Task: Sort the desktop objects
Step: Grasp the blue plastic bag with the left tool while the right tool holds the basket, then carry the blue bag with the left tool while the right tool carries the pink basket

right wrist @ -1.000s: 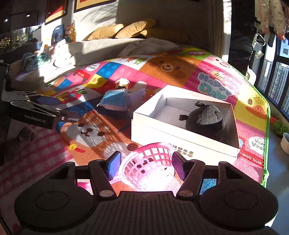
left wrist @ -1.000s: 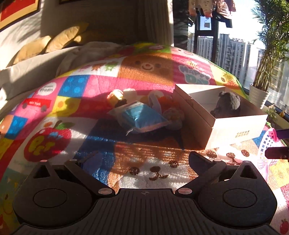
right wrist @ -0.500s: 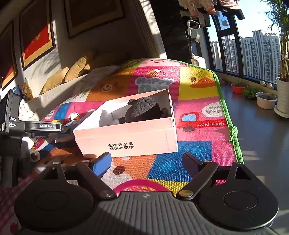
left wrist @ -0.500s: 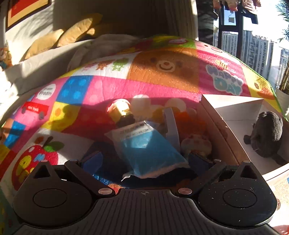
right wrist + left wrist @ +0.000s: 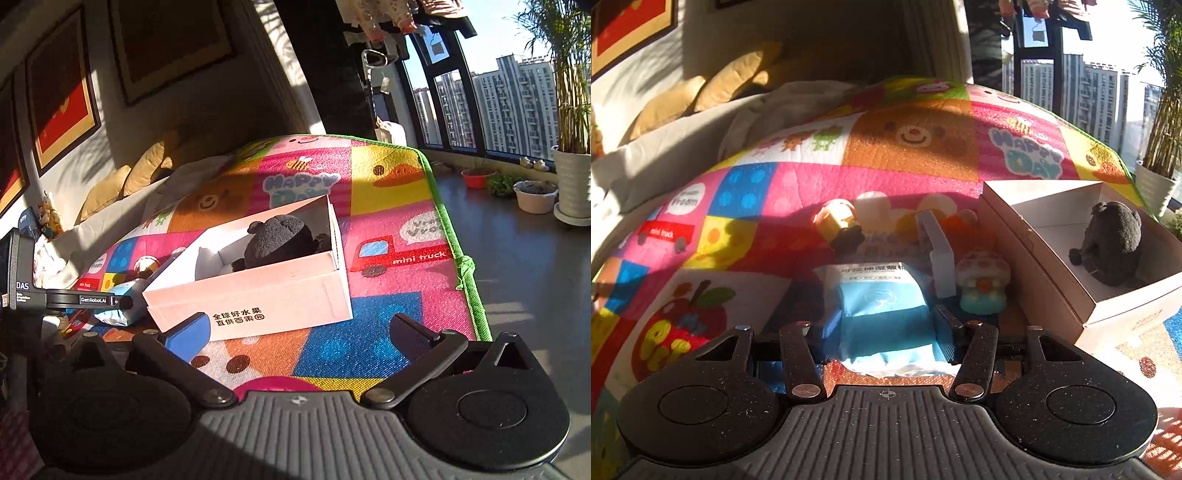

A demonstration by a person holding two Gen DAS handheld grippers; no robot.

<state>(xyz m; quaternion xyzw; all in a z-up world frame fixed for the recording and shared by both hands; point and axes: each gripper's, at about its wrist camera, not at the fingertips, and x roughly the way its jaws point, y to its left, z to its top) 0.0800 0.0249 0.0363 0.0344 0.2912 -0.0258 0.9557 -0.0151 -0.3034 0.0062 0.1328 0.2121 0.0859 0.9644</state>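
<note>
Your left hand-held gripper [image 5: 884, 325] has its two fingers pressed against the sides of the blue packet [image 5: 882, 314], which lies on the colourful play mat [image 5: 775, 192]. At one o'clock of the packet stands a mushroom figurine [image 5: 983, 286], with a white slab [image 5: 940, 258] upright just beside it. At eleven o'clock lies a yellow-headed toy [image 5: 839, 225]. At two to three o'clock sits the white box [image 5: 1045, 266], holding a dark plush toy [image 5: 1113, 247].

Your right hand-held gripper [image 5: 299, 341] hangs above the mat with its fingers spread wide and nothing between them. The box lies at twelve o'clock of it, and a pink rim [image 5: 275, 386] shows just below.
</note>
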